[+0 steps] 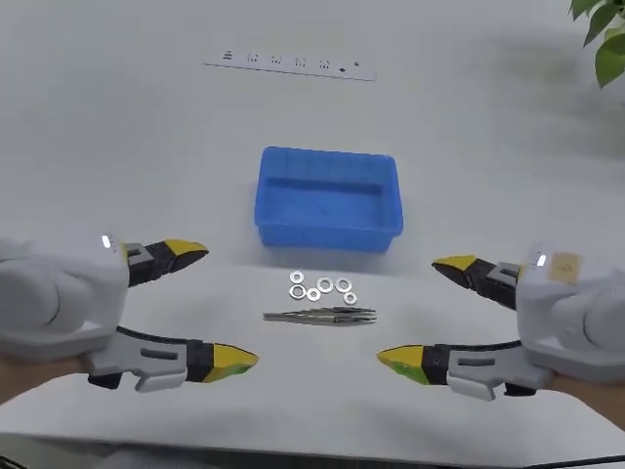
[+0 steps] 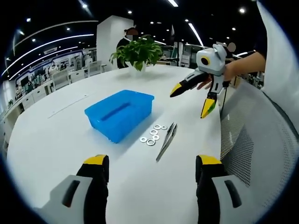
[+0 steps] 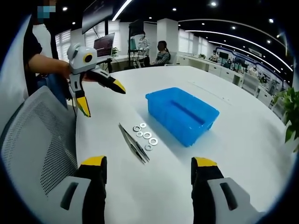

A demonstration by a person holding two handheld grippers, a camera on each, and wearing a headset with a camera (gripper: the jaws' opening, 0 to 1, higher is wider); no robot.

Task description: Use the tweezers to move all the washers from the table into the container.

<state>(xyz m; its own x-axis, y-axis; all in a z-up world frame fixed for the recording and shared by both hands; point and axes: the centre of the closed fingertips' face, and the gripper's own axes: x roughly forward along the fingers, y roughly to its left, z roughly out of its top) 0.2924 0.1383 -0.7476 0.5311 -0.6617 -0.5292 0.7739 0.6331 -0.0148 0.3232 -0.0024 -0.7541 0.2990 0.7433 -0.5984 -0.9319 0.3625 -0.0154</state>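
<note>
Thin steel tweezers [image 1: 319, 316] lie near blue rectangular plastic container [image 1: 327, 237], small silver washers [image 1: 322, 287] between; left gripper [image 1: 230, 305] and right gripper [image 1: 406, 309] flank them, jaws apart, probably readying pickup.

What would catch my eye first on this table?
The bright blue container stands out at centre. Nearer the person lie a cluster of washers and the tweezers. The yellow-tipped left hand-held gripper and right hand-held gripper hover open on either side.
</note>
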